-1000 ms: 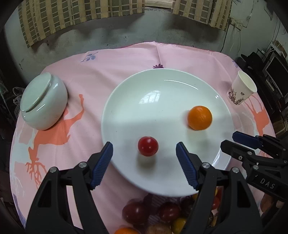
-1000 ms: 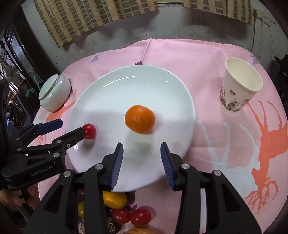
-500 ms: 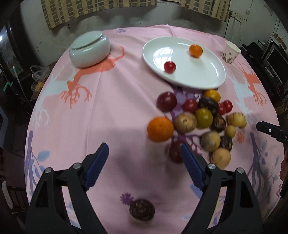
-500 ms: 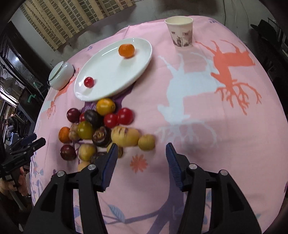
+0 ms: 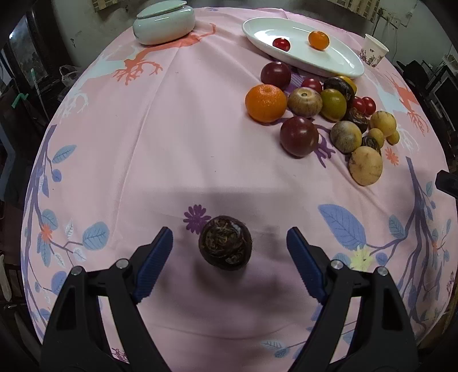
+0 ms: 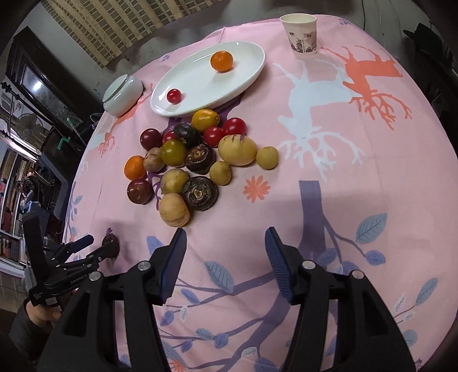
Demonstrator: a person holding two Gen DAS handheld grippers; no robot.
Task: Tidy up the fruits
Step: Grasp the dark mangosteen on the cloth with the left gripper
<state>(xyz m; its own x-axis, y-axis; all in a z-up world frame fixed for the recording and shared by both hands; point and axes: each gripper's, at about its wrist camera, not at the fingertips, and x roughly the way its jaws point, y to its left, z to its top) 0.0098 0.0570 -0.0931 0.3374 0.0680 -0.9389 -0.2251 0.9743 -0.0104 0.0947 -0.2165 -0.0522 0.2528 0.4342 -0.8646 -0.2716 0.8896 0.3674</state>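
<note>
A dark, rough-skinned round fruit [image 5: 226, 247] lies alone on the pink tablecloth. My left gripper [image 5: 229, 237] stands open around it, with a clear gap on each side. The right wrist view shows that gripper [image 6: 96, 244] by the same fruit [image 6: 112, 245] at the near left. My right gripper [image 6: 225, 234] hangs over bare cloth just short of the fruit pile [image 6: 186, 160]; its jaws are opening and nothing is between them. The white oval plate [image 6: 200, 77] holds a cherry tomato [image 6: 174, 96] and a small orange [image 6: 221, 61].
A lidded pale ceramic bowl [image 5: 163, 25] sits to the left of the plate [image 5: 343, 63], and a paper cup [image 6: 300, 34] stands at the far right. A person's hand [image 6: 37, 312] holds the left gripper. The round table drops off close to both grippers.
Both grippers have drawn back from the plate to the near side of the table. The lone dark fruit now lies between the left fingers. The right jaws stand wider apart.
</note>
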